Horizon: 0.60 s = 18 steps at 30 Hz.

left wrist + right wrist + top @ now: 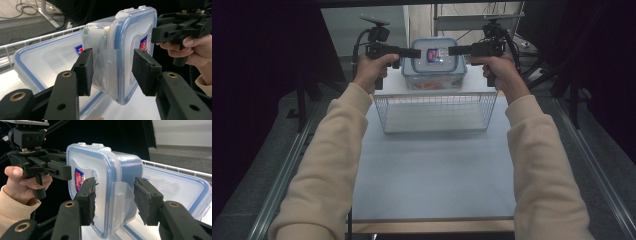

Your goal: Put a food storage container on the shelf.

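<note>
A small clear box with a blue-rimmed lid (435, 54) is held on edge, its lid toward the person, just above a bigger lidded box (434, 77). My left gripper (416, 52) is shut on its left end and my right gripper (453, 50) on its right end. In the left gripper view the pads (85, 71) clamp the small box (130, 37) across its side latch flap. The right gripper view shows the same grip (116, 201) on the box (100, 162), with the bigger box (175, 185) behind it.
A white wire basket (435, 112) stands on the pale table (432, 175) just in front of the bigger box. Dark stands and cables surround the far end. A metal rail runs along each side of the table.
</note>
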Available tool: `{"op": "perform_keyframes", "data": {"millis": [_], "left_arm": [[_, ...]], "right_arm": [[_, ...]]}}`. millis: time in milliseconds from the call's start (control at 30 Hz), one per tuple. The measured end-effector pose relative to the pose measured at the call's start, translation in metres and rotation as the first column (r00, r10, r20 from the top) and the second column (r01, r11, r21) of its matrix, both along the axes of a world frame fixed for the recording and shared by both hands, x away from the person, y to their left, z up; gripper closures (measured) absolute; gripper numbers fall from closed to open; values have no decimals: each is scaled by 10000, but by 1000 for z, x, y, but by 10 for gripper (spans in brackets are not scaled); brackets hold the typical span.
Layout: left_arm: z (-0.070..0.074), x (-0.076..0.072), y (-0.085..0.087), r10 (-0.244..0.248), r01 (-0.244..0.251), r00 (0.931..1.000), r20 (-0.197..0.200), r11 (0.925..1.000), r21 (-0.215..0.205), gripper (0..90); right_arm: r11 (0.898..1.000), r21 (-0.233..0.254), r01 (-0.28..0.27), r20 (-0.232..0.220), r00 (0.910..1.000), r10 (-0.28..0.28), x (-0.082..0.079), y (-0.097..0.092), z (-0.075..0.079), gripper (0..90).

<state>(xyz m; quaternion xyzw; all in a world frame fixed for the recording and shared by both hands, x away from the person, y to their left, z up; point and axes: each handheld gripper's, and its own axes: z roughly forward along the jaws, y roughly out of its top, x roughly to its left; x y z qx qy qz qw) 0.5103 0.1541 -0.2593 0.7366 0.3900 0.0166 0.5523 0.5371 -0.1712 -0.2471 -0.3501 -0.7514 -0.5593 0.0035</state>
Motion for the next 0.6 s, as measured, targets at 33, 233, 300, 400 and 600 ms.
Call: {"op": "perform_keyframes", "data": {"millis": [33, 233, 300, 400, 600], "left_arm": [[-2, 2, 0, 35, -35, 10000, -77, 10000, -29, 530], [-6, 13, 2, 350, -379, 9981, -505, 9975, -589, 522], [-7, 16, 1, 442, -490, 9965, -713, 9966, -666, 507], [-10, 21, 0, 533, -629, 9931, -1041, 9939, -907, 486], [-15, 30, -1, 620, -785, 9893, -1322, 9892, -1239, 452]], "right_arm": [[10000, 33, 14, -72, 10000, -14, 3, 0, -2, 524], [9983, 550, 173, -575, 9982, -141, 17, -1, -9, 520], [9980, 514, 362, -664, 9973, -328, 19, 1, -10, 499], [9965, 494, 670, -920, 9938, -623, 24, 5, -12, 475], [9901, 941, 1037, -1377, 9864, -902, 32, 4, -18, 465]]}}
